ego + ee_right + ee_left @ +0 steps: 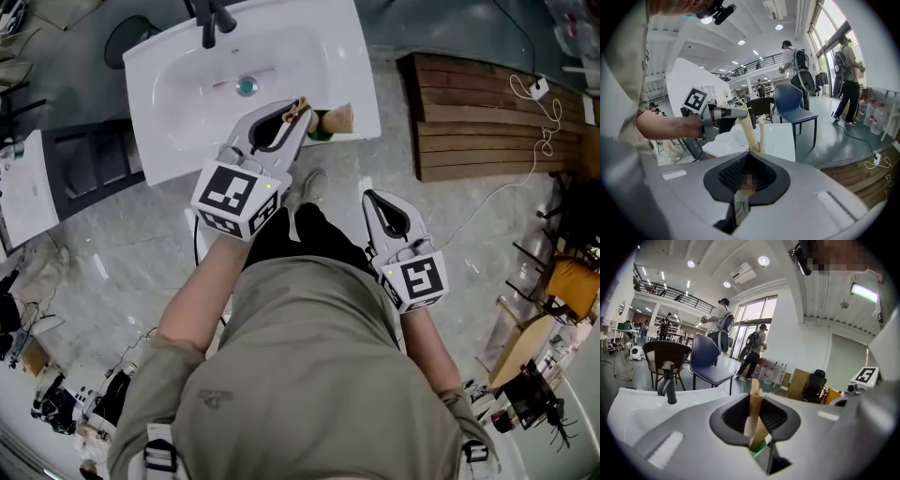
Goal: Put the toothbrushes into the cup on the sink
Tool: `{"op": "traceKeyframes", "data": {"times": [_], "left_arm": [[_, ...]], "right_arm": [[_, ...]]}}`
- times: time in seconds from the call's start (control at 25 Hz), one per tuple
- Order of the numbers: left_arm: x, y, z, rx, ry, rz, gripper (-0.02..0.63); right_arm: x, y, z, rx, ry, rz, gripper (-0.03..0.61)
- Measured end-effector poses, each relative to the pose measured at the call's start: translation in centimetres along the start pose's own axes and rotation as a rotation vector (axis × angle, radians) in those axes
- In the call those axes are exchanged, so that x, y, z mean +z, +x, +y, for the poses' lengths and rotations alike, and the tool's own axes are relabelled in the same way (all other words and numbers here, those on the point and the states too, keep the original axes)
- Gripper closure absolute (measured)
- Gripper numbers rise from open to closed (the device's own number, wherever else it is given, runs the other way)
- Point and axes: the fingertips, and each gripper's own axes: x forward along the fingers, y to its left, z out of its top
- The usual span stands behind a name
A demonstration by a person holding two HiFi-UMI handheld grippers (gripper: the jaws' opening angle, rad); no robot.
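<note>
Head view, from the left: over the sink's front corner, the left gripper is clenched on a tan toothbrush. It tilts with its lower end at the green cup, where another toothbrush stands. Insertion seems under way; the next move calls for lowering, then releasing. The right gripper hangs closed and empty, well apart.

Two tan, paper-wrapped toothbrushes stood in the green cup at the sink's near right corner, one upright, and the leaning toothbrush pinched at its top by the left gripper.
</note>
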Motion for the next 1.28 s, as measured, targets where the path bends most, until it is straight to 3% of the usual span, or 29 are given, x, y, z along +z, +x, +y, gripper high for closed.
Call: {"op": "traceKeyframes", "data": {"times": [1.28], "left_arm": [[-2.3,0.8,0.2,0.019,-0.018,0.021,0.563]], "right_arm": [[-0.7,0.0,-0.6,0.003,0.014,0.029,0.568]]}}
